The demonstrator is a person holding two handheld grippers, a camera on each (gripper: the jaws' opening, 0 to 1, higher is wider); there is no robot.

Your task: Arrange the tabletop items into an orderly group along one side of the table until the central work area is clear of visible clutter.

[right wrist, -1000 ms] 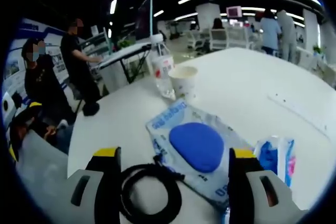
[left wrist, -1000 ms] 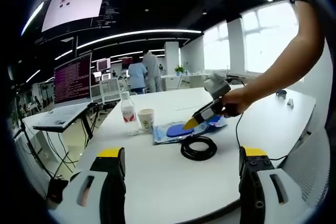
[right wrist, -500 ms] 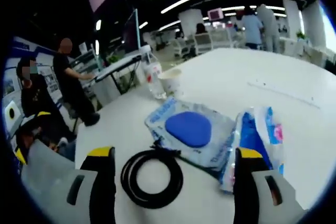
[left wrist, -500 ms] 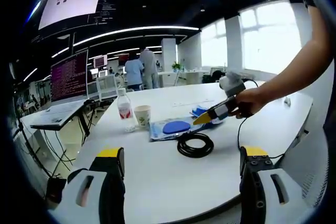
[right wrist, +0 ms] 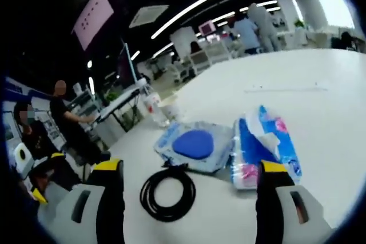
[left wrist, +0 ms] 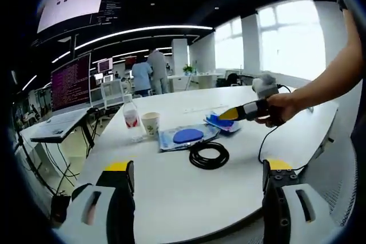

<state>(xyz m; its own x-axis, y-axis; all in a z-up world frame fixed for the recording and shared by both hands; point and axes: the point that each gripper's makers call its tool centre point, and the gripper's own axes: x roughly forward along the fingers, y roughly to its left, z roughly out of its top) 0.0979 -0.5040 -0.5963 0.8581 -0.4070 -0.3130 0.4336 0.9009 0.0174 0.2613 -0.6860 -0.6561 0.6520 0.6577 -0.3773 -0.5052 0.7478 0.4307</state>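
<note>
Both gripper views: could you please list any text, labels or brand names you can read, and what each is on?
None can be read.
Bottle red label: too small.
Blue pouch: print blurred.
Tissue pack: markings blurred.
Monitor text lines: too small.
Ceiling screen: dots, blurred.

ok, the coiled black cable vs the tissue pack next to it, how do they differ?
The coiled black cable is a thin, dark open ring with bare table showing through its middle; the tissue pack is a solid, blocky blue-and-white packet with pink marks. The cable lies nearer the right tool; the pack sits further out, beside the pouch with the blue oval. Both lie flat on the white table, untouched.
</note>
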